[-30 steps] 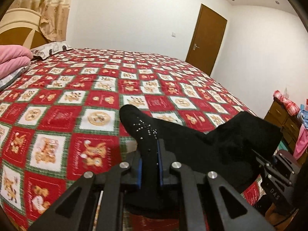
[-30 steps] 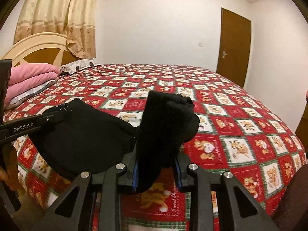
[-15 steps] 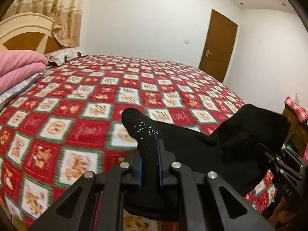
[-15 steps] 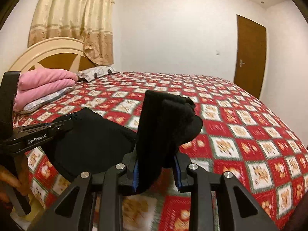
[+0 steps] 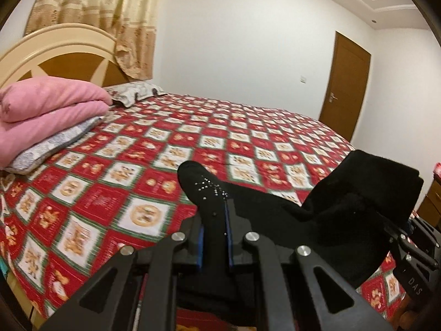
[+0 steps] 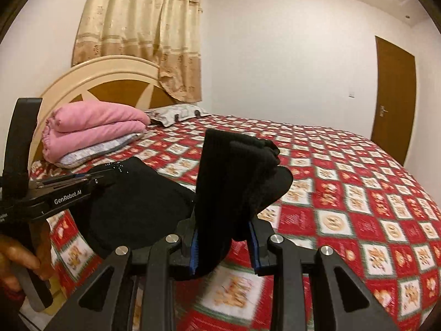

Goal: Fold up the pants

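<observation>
The black pants (image 5: 278, 220) hang between my two grippers above the near edge of the bed. My left gripper (image 5: 214, 237) is shut on one end, where small studs dot the cloth. My right gripper (image 6: 223, 244) is shut on the other, thicker bunched end (image 6: 237, 182), which stands up between the jaws. In the right wrist view the left gripper (image 6: 91, 179) is at the left, clamping the cloth. In the left wrist view the right gripper (image 5: 391, 229) is at the far right. The cloth sags between them.
The bed has a red checked quilt (image 5: 193, 143). Folded pink blankets (image 5: 46, 110) and a pillow (image 5: 132, 93) lie by the headboard (image 6: 107, 82). A brown door (image 6: 394, 96) is at the far right wall. A wooden dresser (image 5: 430, 201) stands right of the bed.
Both grippers, still holding the pants, have risen and turned toward the head of the bed. The headboard and pink blankets now show more fully in both views.
</observation>
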